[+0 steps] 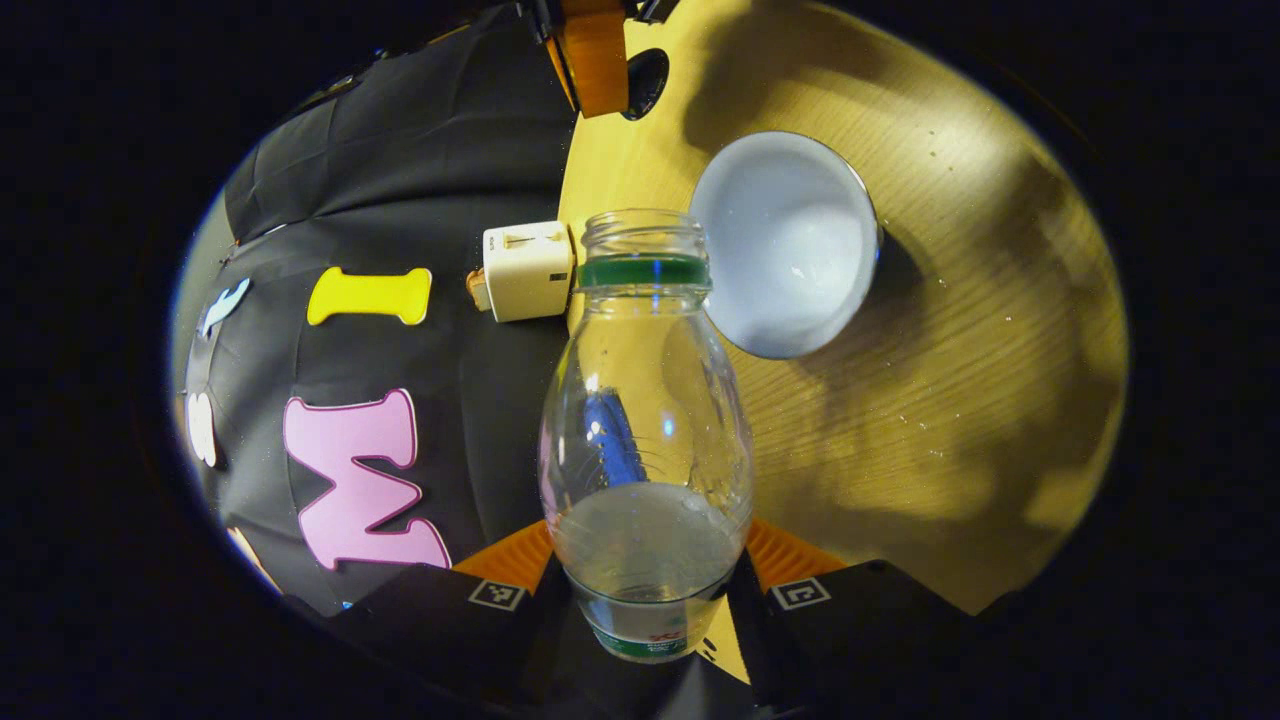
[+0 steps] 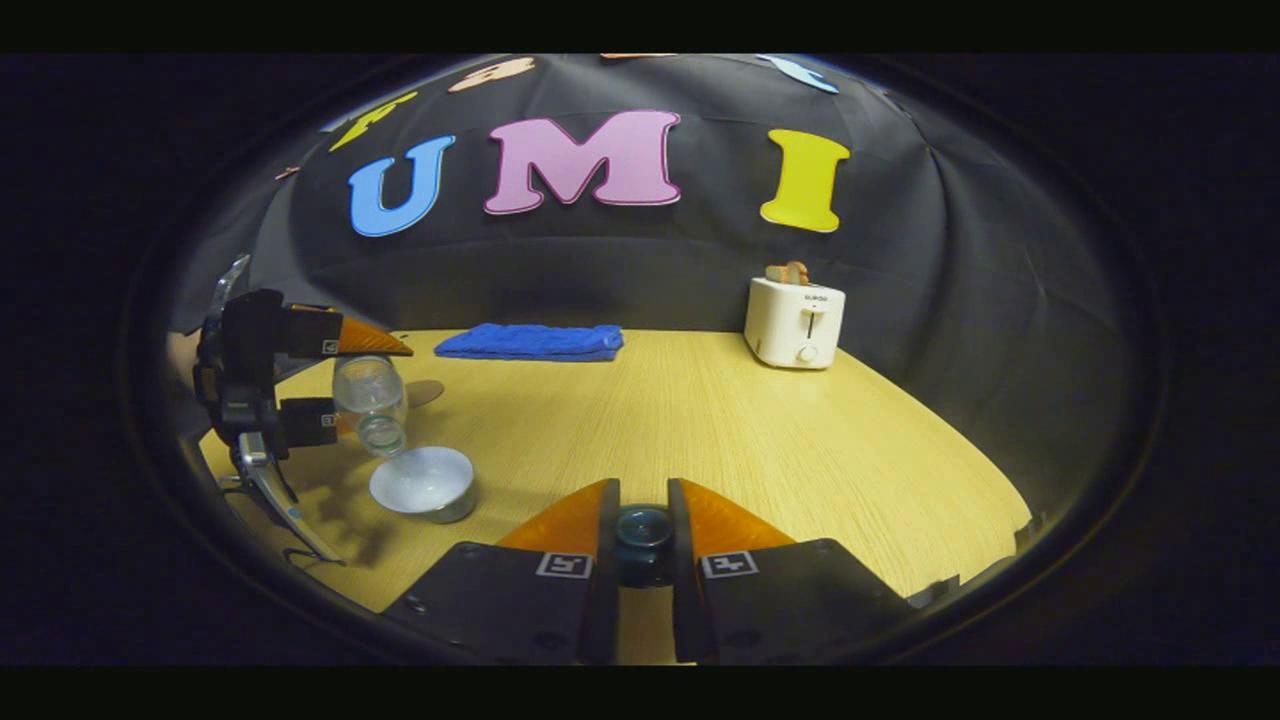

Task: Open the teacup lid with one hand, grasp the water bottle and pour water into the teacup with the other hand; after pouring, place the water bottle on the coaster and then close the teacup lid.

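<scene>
My left gripper [image 1: 648,556] is shut on the lower body of a clear water bottle [image 1: 645,400] with a green neck ring and no cap. A little water lies near its base. The bottle is tilted, its mouth just above the rim of the open white teacup [image 1: 790,245]; I see no stream. In the right gripper view the left gripper [image 2: 360,385] holds the bottle [image 2: 372,405] mouth-down over the teacup [image 2: 425,485]. My right gripper [image 2: 645,500] is shut on the dark teacup lid [image 2: 643,535], held above the table. A brown coaster [image 2: 426,392] lies behind the bottle.
A folded blue towel [image 2: 530,342] lies at the back of the wooden table [image 2: 700,430]. A white toaster [image 2: 795,322] with toast stands at the back right, also the toaster [image 1: 527,270] in the left gripper view. A finger of the right gripper [image 1: 592,50] shows beyond the teacup.
</scene>
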Demonstrator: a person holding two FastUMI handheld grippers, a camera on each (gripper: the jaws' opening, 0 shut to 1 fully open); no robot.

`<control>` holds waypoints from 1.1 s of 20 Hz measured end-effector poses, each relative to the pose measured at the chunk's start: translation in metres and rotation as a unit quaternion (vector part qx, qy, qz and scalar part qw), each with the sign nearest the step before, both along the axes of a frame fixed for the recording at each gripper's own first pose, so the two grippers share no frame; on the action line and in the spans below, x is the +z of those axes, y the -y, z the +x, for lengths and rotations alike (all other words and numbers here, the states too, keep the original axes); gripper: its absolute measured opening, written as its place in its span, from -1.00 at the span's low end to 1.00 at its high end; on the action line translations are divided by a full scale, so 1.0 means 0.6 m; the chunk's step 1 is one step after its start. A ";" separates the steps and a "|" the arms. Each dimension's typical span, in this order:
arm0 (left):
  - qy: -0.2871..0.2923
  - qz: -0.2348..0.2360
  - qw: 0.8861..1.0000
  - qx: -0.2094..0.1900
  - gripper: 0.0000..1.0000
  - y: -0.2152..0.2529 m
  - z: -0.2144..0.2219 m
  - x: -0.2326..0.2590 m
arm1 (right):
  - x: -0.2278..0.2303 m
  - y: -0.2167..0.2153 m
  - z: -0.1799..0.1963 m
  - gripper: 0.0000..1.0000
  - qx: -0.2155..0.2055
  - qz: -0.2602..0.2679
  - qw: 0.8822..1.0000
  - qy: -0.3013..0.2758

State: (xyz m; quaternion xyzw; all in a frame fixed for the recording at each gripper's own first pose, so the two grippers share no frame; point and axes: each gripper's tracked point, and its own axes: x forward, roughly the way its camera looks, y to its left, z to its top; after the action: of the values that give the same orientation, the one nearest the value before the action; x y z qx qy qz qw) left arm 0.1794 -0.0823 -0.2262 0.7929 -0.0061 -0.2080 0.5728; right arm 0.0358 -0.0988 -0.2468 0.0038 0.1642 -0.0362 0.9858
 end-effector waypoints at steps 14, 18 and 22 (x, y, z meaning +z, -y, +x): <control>0.013 0.065 0.998 -0.018 0.48 -0.011 0.027 -0.004 | -0.008 -0.015 -0.006 -0.41 0.014 0.000 1.000 -0.008; 0.014 0.087 0.996 -0.028 0.48 -0.012 0.029 -0.002 | -0.010 -0.020 -0.005 -0.51 0.018 0.002 1.000 -0.011; 0.020 0.102 0.994 -0.038 0.48 -0.008 0.031 0.004 | -0.010 -0.023 -0.006 -0.60 0.021 0.006 1.000 -0.013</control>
State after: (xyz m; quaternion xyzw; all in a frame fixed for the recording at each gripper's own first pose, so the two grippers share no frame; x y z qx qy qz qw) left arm 0.1979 -0.0774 -0.2240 0.8505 -0.0262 -0.2137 0.4800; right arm 0.0323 -0.0849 -0.2530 0.0062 0.1776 -0.0142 0.9840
